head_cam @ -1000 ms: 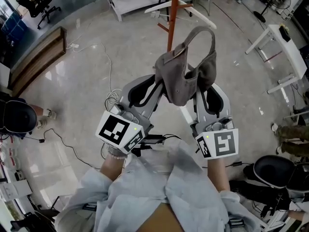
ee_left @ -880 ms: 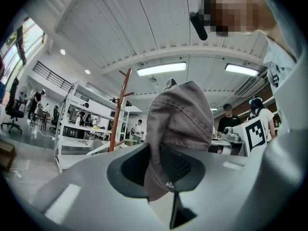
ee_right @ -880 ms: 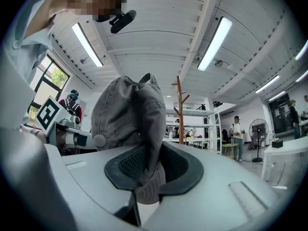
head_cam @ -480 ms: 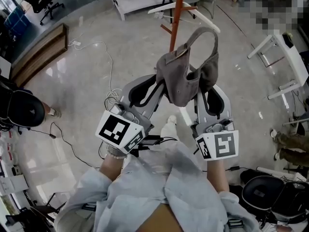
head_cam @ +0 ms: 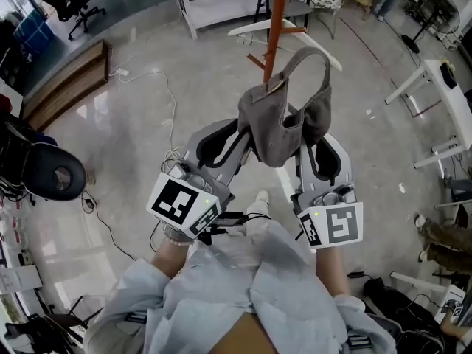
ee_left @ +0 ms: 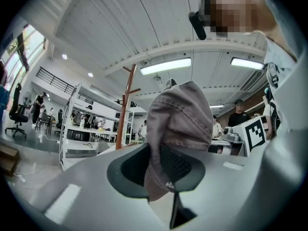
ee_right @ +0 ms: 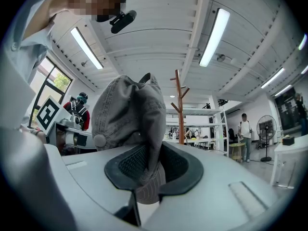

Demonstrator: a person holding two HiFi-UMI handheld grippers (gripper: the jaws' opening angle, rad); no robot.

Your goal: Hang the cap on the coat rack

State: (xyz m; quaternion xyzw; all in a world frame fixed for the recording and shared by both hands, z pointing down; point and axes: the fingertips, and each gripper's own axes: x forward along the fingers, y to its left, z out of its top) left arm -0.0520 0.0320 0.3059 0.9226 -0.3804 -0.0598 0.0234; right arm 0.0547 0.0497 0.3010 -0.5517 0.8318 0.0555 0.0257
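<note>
**Both grippers clamped on the cap**

Our left gripper (ee_left: 161, 173) has its jaws closed on one edge of the grey cap (ee_left: 179, 121), with the cloth pinched between the dark pads. Our right gripper (ee_right: 148, 171) grips the opposite edge the same way. The cap hangs between them in mid-air. The orange-brown coat rack (head_cam: 276, 29) stands on the far side, apart from the cap.

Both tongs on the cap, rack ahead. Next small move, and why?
Probably carry the cap forward toward the coat rack, both grips shut. The left tongs and right tongs each clamp it, and in both gripper views the rack stands well beyond it, untouched.
</note>
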